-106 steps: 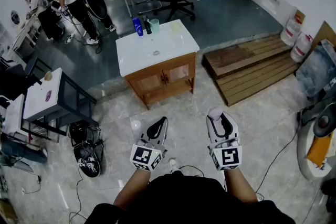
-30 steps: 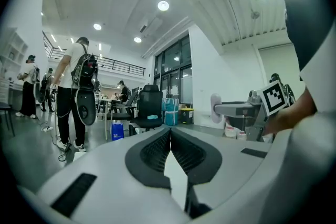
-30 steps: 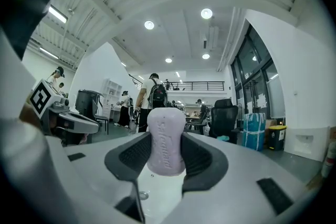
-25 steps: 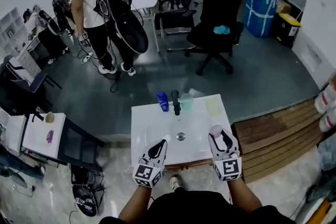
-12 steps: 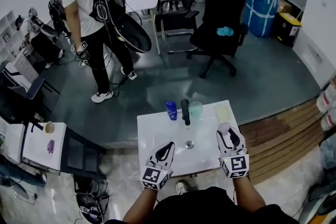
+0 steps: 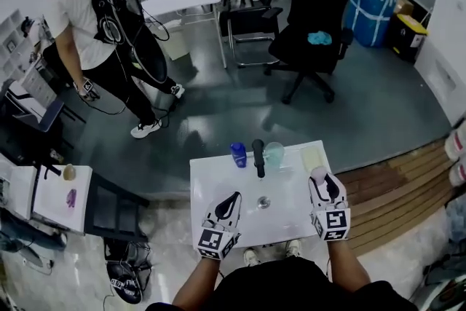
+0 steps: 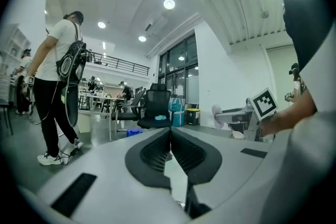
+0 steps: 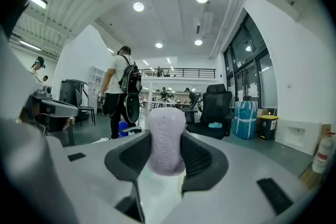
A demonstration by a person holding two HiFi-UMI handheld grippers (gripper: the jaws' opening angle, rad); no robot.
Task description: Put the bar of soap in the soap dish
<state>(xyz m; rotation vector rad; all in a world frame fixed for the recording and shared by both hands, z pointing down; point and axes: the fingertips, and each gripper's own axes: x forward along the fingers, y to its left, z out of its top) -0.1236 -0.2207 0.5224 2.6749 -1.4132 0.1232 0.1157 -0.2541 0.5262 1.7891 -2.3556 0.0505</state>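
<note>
Since the frame four seconds earlier, the washbasin top (image 6: 218, 186), then well ahead across the floor, lies directly under both grippers, and the bystander with the backpack (image 6: 80, 11) stands farther left.

The right gripper (image 6: 322, 180) is clamped on the pale lilac bar of soap (image 6: 318, 172). In the right gripper view the bar (image 8: 166, 139) stands on edge between the pads and juts past the jaw tips. The left gripper (image 6: 233, 197) hangs over the front left of the basin, its jaws pressed together on nothing (image 7: 170, 134).

The pale soap dish (image 6: 312, 157) sits at the back right corner of the top, just ahead of the held bar. The translucent cup (image 6: 274, 153), black faucet (image 6: 258, 155) and blue bottle (image 6: 238, 154) line the back edge to its left.

The step in hand is the carry to the dish. It probably needs only a short forward reach that stays right of the cup. The bar should be lowered until it touches the dish before the jaws part, because a soap bar released from above may skid out.
</note>
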